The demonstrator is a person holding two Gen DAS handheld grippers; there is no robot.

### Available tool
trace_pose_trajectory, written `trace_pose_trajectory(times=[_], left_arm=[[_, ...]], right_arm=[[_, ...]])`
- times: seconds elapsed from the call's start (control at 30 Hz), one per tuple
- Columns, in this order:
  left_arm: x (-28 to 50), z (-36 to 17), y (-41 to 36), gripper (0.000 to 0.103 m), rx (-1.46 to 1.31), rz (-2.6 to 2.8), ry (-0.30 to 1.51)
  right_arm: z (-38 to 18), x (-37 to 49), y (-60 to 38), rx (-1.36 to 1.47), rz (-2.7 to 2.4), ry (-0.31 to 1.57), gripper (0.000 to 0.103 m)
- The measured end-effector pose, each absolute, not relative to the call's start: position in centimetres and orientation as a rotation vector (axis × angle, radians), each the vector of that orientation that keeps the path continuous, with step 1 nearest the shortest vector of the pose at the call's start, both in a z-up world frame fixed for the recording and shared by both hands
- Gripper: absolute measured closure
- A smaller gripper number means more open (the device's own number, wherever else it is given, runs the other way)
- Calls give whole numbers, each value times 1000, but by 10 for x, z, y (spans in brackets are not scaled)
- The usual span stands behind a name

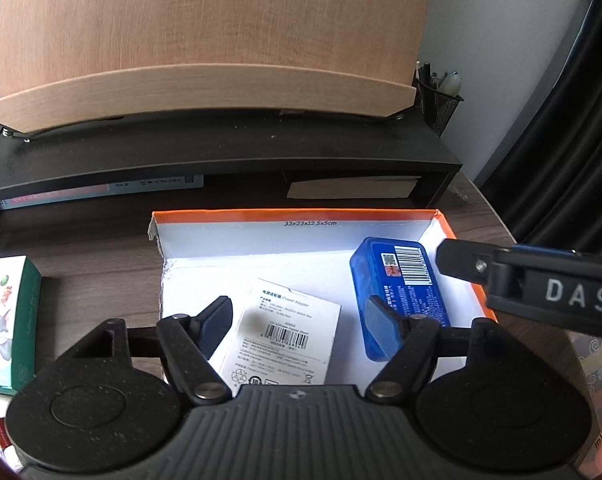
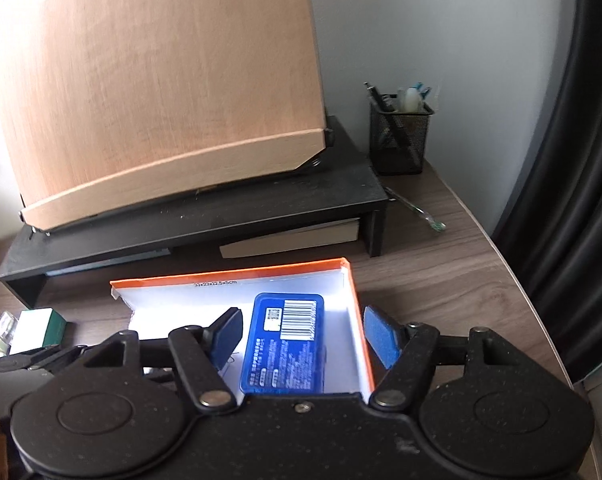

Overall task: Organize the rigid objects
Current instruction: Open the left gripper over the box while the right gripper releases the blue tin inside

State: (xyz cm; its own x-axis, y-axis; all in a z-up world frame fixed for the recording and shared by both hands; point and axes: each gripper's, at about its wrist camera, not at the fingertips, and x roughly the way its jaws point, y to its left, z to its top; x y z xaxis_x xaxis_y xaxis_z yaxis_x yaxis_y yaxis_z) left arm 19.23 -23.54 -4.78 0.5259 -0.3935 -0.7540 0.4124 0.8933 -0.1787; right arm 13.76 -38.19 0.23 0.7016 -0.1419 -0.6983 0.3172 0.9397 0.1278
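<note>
So there's an orange box [image 1: 441,224] with a white inside sitting on the desk [image 2: 461,280], near its right edge and just in front of the black riser [image 1: 221,160]. A blue case [image 2: 283,348] lies flat in the box's right half, close to the right wall, barcode up. A white adapter pack [image 1: 277,340] lies beside it, more toward the box's middle. Both claws are spread wide and gripping nothing: the left gripper [image 1: 301,324] hangs over the pack, the right gripper [image 2: 301,336] straddles the case and the box's right wall without touching. A green box [image 1: 9,320] sits by the desk's left edge.
</note>
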Motion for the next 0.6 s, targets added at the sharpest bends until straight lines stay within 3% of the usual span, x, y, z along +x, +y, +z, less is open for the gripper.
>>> trace_pose_trajectory(times=[0.33, 0.6], left_arm=[[161, -19, -225, 9, 58, -405, 860], [131, -7, -211, 8, 58, -372, 842]], right_arm=[[15, 90, -393, 295, -277, 724, 12], [18, 58, -391, 300, -242, 721, 12]])
